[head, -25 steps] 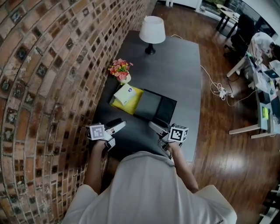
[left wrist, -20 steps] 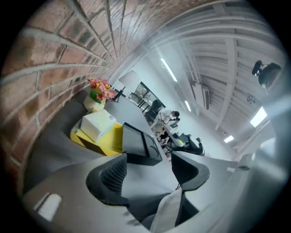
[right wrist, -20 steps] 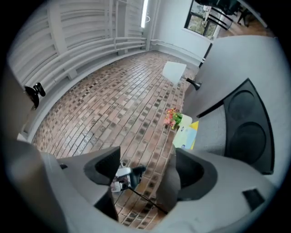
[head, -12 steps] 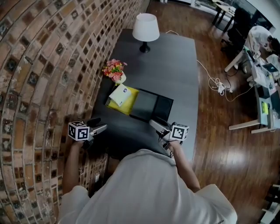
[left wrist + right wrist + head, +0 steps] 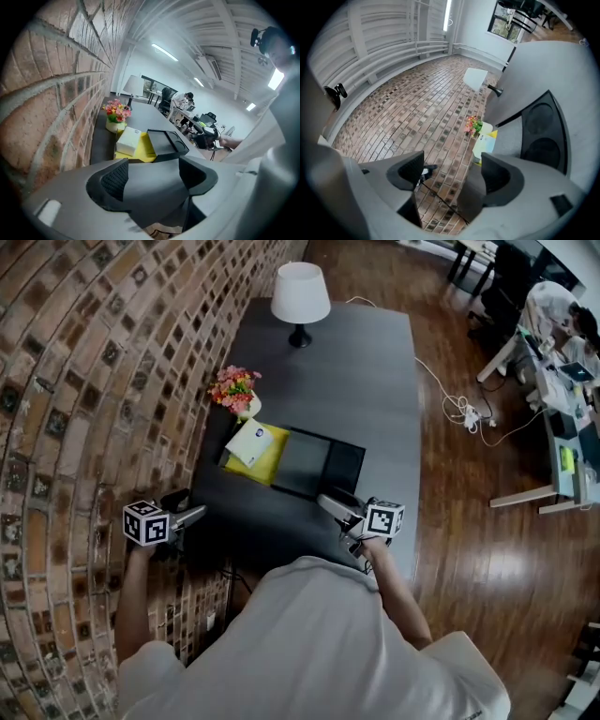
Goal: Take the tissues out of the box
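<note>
Jaws (R) empty, tissue box (image 5: 249,442) far

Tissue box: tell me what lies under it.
The tissue box rests on a yellow mat on the dark table. Whatever lies beneath the box and mat is covered.

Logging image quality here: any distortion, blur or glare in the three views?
Head view: fisheye bows the brick wall, detail sharp. Left gripper view: dark round border, near bricks soft, ceiling light strips bright. Right gripper view: same border, scene rolled, lamp sideways.
</note>
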Demonstrator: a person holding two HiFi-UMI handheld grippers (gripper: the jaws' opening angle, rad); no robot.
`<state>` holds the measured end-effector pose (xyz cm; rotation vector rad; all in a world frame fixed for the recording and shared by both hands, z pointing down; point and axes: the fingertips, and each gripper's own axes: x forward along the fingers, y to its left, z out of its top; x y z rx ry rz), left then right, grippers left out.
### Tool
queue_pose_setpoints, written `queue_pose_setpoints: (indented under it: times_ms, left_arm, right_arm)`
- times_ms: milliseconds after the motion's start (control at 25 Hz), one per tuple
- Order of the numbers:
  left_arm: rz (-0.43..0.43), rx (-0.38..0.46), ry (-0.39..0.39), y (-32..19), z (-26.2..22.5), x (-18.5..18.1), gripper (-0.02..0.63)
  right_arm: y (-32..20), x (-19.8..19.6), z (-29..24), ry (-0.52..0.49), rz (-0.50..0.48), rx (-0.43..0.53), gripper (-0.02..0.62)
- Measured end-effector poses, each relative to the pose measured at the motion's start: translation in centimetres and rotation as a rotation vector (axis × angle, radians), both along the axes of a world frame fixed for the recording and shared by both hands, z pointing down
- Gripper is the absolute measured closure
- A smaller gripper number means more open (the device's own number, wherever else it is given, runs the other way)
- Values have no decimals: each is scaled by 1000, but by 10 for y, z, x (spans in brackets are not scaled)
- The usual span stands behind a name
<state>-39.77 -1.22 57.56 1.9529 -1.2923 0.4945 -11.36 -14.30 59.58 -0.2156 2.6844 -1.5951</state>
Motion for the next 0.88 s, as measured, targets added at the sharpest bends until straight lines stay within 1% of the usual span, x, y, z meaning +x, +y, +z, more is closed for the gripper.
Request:
queue_pose_setpoints:
  times_ms: [240,320,360,400,480,520,600,640,800,880]
  left_arm:
    - [-9,1,-44,0,-5,-12,230]
    - [-3,4,-60,-3,-5,-12,189]
    - [-1,7,-69,-5,-5,-13,187]
    - [0,10,-76,-7,-5,-13,169]
    - [2,14,-89,-12,-5,-14,155]
    - [4,15,-94,-15,-4,-14,129]
    - [3,13,-104,-20,-1,-16,94]
    - [-1,12,-107,-23,1,-17,87]
    - [-21,8,-102,-31,7,-20,87]
    - [-26,9,-88,-37,9,-22,87]
  right_arm:
    - [-2,2,1,4,-3,8,218]
    - [-2,2,1,7,-2,17,218]
    - [-3,1,2,12,-1,23,218]
    - [-4,1,2,16,2,28,218]
    - [-7,0,3,19,7,38,218]
    - [-8,0,3,21,12,49,218]
    - [-12,-1,3,41,26,99,218]
    - [-14,-2,1,51,34,135,218]
    - [-19,-4,-6,68,60,246,218]
    - [-23,-3,-8,95,74,310,218]
